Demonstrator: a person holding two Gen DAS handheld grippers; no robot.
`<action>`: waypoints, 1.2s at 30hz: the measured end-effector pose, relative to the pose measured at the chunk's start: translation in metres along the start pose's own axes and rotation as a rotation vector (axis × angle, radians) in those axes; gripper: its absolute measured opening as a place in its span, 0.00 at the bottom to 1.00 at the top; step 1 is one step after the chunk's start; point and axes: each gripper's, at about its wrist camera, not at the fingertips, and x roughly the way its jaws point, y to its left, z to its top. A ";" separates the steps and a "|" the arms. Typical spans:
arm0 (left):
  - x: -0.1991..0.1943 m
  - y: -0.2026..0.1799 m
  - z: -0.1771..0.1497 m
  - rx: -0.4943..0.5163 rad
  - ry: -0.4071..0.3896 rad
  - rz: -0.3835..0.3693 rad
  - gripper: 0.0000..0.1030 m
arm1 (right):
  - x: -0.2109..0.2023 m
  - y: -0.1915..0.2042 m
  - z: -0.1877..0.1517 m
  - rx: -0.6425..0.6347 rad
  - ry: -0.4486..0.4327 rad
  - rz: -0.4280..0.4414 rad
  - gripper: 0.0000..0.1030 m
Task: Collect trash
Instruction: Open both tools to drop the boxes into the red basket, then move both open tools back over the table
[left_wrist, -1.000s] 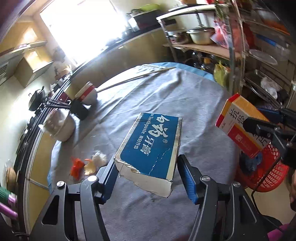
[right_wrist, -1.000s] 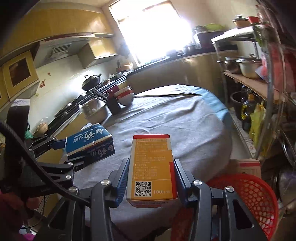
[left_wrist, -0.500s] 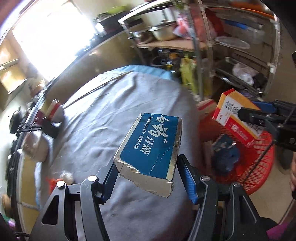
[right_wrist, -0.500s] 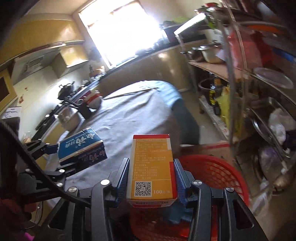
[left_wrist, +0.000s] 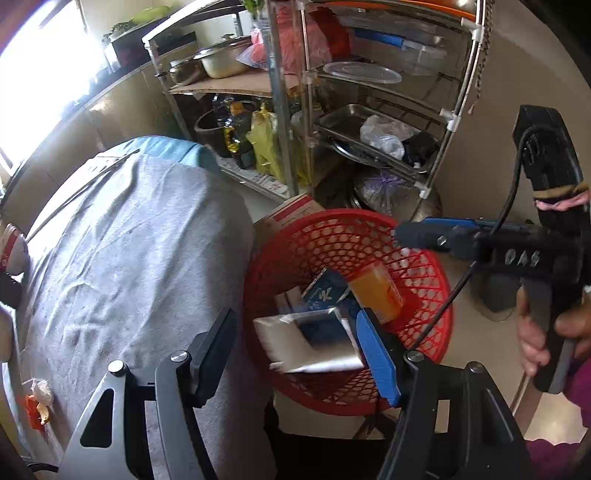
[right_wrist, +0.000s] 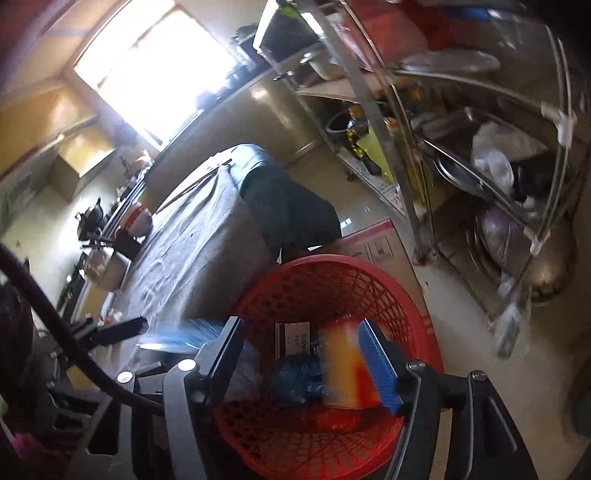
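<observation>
Both grippers hang open over the red mesh basket (left_wrist: 424, 273) beside the table. In the left wrist view my left gripper (left_wrist: 295, 354) is open; the blue toothpaste box (left_wrist: 314, 343) is blurred and falling between its fingers into the basket. The orange medicine box (left_wrist: 376, 295) drops beside it. In the right wrist view my right gripper (right_wrist: 299, 365) is open; the orange box (right_wrist: 343, 365) is blurred, sliding past the blue pad into the basket (right_wrist: 325, 280). Other blue and white packets lie inside.
The grey-clothed table (left_wrist: 122, 258) is to the left, with scraps (left_wrist: 38, 402) at its near-left edge and bowls at the far side. A cardboard box (right_wrist: 380, 243) stands behind the basket. A metal rack (left_wrist: 369, 122) with pots and trays stands at the right.
Both grippers swung from above the table to over the basket and opened. The toothpaste box and the orange box left the jaws and are dropping in.
</observation>
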 end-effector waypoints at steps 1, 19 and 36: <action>-0.001 0.006 -0.002 -0.018 0.004 0.020 0.66 | 0.000 -0.002 0.001 0.013 0.001 0.009 0.66; -0.070 0.158 -0.119 -0.472 0.069 0.453 0.67 | 0.056 0.153 0.003 -0.263 0.073 0.208 0.66; -0.119 0.239 -0.226 -0.783 0.017 0.610 0.67 | 0.106 0.308 -0.048 -0.541 0.179 0.336 0.66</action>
